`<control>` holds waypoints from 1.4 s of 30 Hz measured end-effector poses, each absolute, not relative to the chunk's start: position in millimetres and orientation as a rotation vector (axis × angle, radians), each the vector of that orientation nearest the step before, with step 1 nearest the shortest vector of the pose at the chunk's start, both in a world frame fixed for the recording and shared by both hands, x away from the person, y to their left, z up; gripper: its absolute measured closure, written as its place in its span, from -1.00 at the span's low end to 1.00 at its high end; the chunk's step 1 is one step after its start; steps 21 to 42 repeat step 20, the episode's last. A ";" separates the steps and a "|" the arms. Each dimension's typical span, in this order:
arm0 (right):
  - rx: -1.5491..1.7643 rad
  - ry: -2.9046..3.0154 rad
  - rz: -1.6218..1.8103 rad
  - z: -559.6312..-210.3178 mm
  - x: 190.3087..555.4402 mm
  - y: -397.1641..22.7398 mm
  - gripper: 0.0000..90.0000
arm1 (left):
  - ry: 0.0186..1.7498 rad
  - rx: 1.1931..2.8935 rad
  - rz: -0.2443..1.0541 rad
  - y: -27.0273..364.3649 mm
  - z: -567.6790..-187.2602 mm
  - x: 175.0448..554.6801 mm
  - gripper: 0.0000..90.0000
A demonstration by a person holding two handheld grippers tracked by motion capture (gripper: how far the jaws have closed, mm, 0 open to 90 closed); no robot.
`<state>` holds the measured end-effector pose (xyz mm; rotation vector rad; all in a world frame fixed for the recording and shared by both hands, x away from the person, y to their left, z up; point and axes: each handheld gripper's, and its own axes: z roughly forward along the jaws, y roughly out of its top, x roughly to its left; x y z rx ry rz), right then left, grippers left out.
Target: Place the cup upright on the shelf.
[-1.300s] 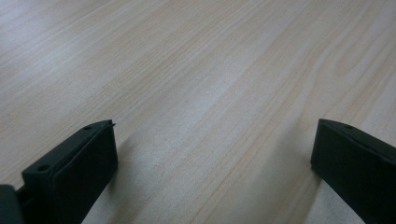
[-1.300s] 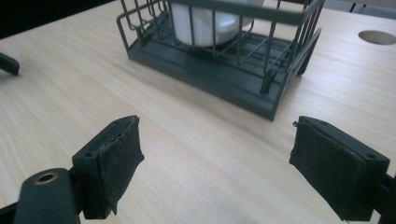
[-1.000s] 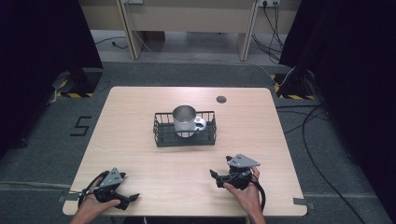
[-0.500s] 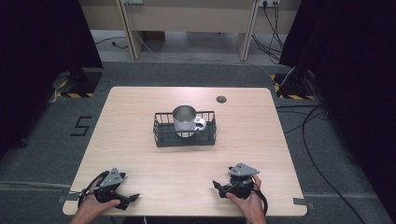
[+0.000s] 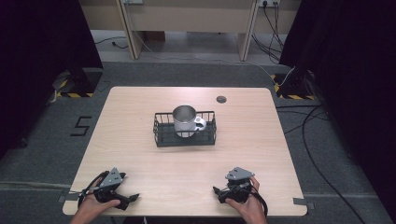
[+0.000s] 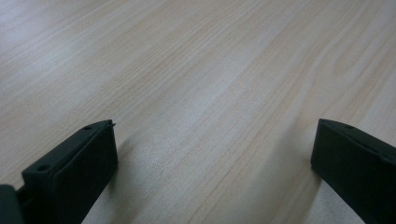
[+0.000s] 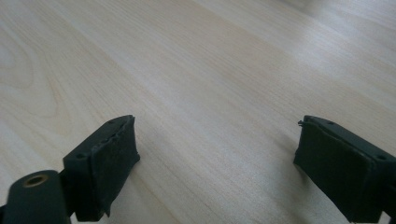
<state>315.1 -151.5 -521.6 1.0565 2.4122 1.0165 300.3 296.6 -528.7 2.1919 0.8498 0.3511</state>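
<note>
So, both tongs sit low at the near edge of the bench (image 5: 140, 107), well apart from the work. Left tongs (image 5: 132, 199) have their jaws spread wide with nothing between them — the left gripper view has bare wood grain in the gap. Right tongs (image 5: 216, 191) are the same: jaws apart and empty, bare wood in the right gripper view.

The thing to handle is the metal mug (image 5: 186, 120), standing upright inside the black wire basket (image 5: 161, 135) at mid-bench, mouth up, handle (image 5: 201, 123) pointing toward the bench's right side.

Handling, as a judgement:
- Rigid, looks like brushed steel — won't deform under the jaws, and a knock won't break it.
- Probably light if empty; I can't tell whether anything is inside.
- Smooth curved wall, so likely slippery. A side pinch across the body may not fit the jaw span and could slide out.
- Better holds: pinch the rim, one jaw inside and one outside, or clamp the handle loop. The rim looks the easier reach from above, since the basket wall screens the lower body.
- Lift straight up to clear the wires, otherwise the basket, which looks light, may drag along.

Writing: no brand or label is readable on mug or basket. A dark "5" (image 5: 82, 126) is marked on the floor left of the bench. A small dark round cap (image 5: 221, 99) sits in the bench top near the far edge.
</note>
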 end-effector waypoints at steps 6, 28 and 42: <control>1.038 2.427 1.020 -522.7 314.7 -151.0 -0.82 | 0.852 2.189 0.351 296.5 -528.8 300.0 -1.00; 1.035 2.435 1.014 -522.8 314.9 -150.7 -0.86 | 0.851 2.189 0.352 296.6 -528.9 299.8 -1.00; 1.035 2.435 1.014 -522.8 314.9 -150.7 -0.86 | 0.851 2.189 0.352 296.6 -528.9 299.8 -1.00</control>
